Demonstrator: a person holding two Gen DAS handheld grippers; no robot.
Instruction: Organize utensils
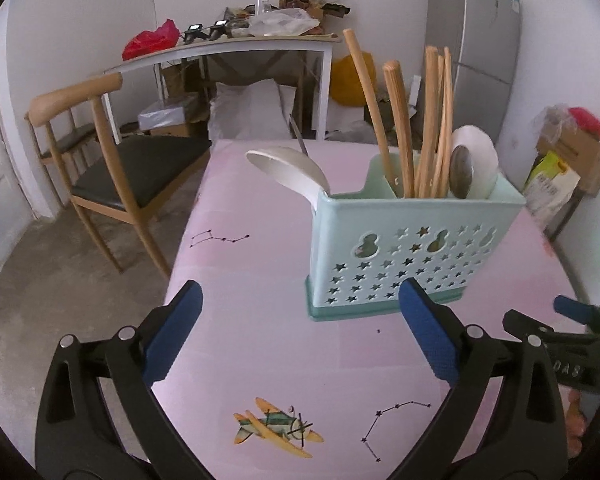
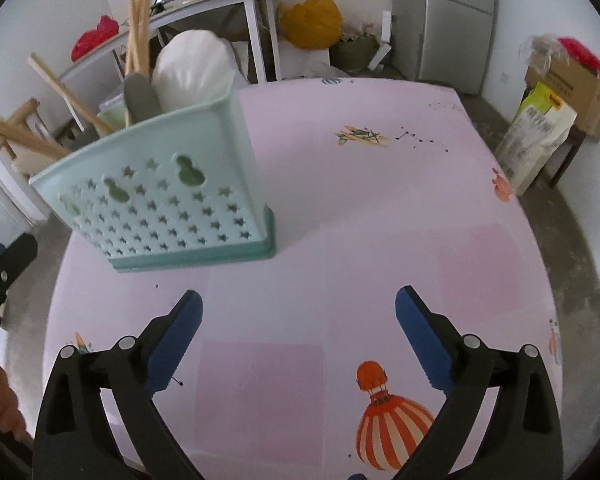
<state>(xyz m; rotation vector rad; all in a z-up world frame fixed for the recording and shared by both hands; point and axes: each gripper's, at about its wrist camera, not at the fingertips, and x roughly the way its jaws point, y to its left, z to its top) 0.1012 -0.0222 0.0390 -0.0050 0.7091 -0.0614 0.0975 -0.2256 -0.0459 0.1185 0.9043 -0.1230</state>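
1. Readable writing is scarce: white letters "DAS" show on the black body of the right gripper [image 1: 572, 312] where it enters the left wrist view; print on the yellow-green bag [image 2: 534, 136] past the table's far right corner is too small to read.
2. The caddy [image 1: 404, 244], a mint holder pierced with stars and gourd shapes, stands upright on the pink table [image 1: 260, 220]; it is the landmark here.
3. In the caddy: wooden chopsticks [image 1: 436, 120] and wooden handles [image 1: 398, 120] stand in the middle, a metal spoon [image 1: 462, 174] and a white ladle [image 1: 478, 156] at its right end, a white spoon [image 1: 288, 168] leans out over its left end.
4. The left gripper [image 1: 300, 312] is released, jaws wide and empty, just in front of the caddy; its right finger [image 1: 424, 328] overlaps the caddy's base in view.
5. The right gripper, also released and empty, hangs in front and to the right of the caddy over bare cloth near a printed balloon [image 2: 388, 420].
6. Left of the caddy, off the table, stands a chair [image 1: 112, 168]; behind it a cluttered desk [image 1: 228, 44]; behind and to the right a grey fridge [image 1: 480, 40].
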